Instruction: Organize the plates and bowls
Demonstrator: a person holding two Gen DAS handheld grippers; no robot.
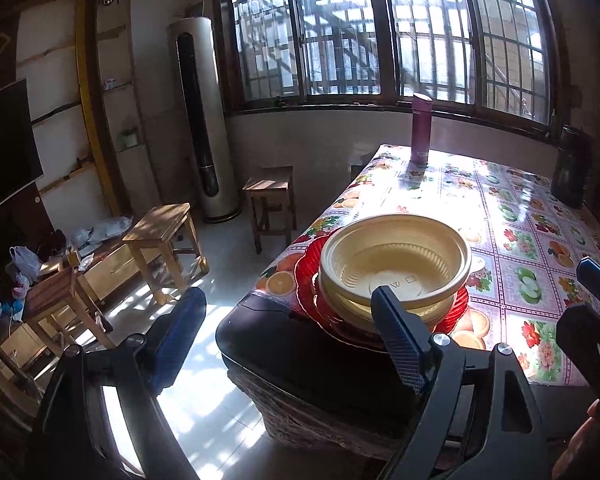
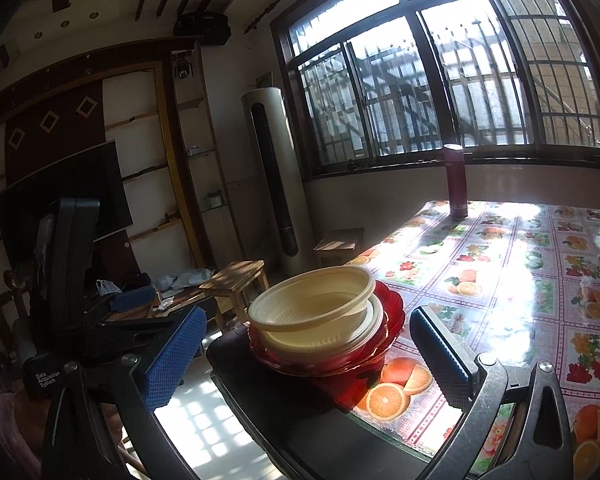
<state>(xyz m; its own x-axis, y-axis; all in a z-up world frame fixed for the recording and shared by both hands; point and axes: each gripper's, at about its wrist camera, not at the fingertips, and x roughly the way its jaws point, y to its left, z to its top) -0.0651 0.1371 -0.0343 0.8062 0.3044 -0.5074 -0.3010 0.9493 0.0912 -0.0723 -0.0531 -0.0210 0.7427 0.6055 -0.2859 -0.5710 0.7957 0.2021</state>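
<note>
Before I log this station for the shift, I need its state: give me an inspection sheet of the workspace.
Surface: table under fruit-print cloth, sunlit.
Job's things: cream bowls nested on red plates, stacked at the table's near corner.
Clutter: pink flask and dark container at the far edge.
Grippers: left gripper open, right gripper open, both empty, short of the stack.
Cables: nothing seen.
Surroundings: barred window, tower air conditioner, wooden stools, television.

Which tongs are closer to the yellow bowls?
Left, though only slightly. The left tongs hang open with one finger in front of the bowls' near rim. The right tongs are open too, a little back from the bowls, touching nothing.
</note>
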